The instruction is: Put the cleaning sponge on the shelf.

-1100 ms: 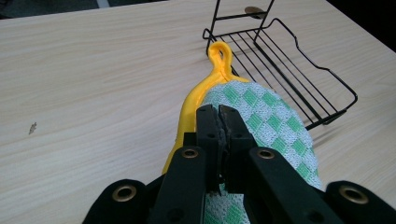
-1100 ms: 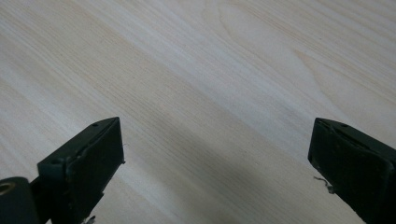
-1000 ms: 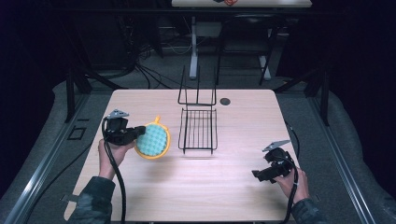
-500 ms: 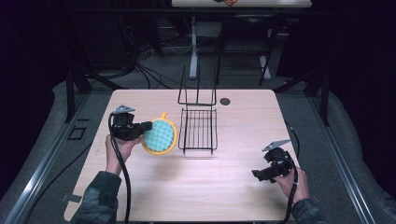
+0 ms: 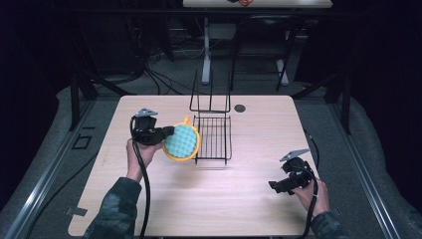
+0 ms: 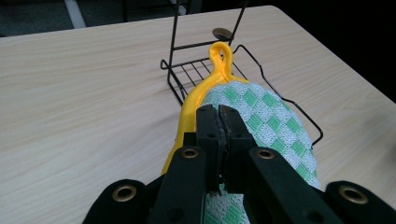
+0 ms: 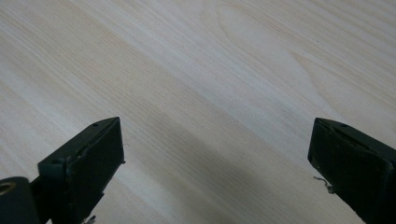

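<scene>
A round pot holder, green-and-white checked with a yellow rim and hanging loop, hangs in the air just left of the black wire rack. My left gripper is shut on its edge; in the left gripper view the jaws pinch the cloth near the yellow rim, and the loop points toward the rack. My right gripper rests low over the table's right front, jaws wide apart over bare wood, holding nothing.
The light wooden table carries the wire rack, whose tall back frame rises at its far end. A small dark round disc lies just right of that frame. Dark floor and cables surround the table.
My left gripper carried the pot holder rightward and slightly away from me, up to the rack's left side. The right gripper stayed in place.
</scene>
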`<state>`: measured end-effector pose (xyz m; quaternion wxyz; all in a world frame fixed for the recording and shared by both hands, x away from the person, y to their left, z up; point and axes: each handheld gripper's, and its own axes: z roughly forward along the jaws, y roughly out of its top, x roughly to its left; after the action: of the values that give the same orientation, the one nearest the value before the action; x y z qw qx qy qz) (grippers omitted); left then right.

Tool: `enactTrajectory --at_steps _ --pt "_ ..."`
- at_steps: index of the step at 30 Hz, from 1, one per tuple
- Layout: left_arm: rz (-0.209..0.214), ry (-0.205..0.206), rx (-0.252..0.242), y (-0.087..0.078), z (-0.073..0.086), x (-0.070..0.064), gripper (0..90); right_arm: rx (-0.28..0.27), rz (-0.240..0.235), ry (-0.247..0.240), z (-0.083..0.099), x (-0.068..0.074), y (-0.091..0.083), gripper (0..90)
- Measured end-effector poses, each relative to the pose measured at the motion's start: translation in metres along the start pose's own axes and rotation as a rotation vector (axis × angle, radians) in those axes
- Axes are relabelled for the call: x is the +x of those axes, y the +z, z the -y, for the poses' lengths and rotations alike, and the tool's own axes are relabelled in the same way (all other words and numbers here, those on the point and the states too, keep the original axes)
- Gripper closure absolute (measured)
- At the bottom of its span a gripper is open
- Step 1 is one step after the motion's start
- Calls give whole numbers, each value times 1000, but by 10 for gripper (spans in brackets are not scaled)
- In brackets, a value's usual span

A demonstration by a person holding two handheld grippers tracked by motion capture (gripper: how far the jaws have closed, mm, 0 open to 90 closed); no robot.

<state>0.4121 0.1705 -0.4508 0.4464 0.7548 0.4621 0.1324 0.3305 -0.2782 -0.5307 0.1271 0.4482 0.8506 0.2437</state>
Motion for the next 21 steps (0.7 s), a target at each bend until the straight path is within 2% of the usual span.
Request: enactTrajectory --at_steps 7,14,18,21 --pt "5 13 -7 13 -4 -7 882 6 0 -8 0 0 1 29" --pt "10 -18 -6 30 -6 -14 882 8 -2 -5 0 0 1 30" --pt "3 -11 -9 38 -7 -17 882 -1 -3 -2 0 1 0 30" --pt "8 -23 -13 44 -6 -21 882 4 -9 -5 0 1 0 30"
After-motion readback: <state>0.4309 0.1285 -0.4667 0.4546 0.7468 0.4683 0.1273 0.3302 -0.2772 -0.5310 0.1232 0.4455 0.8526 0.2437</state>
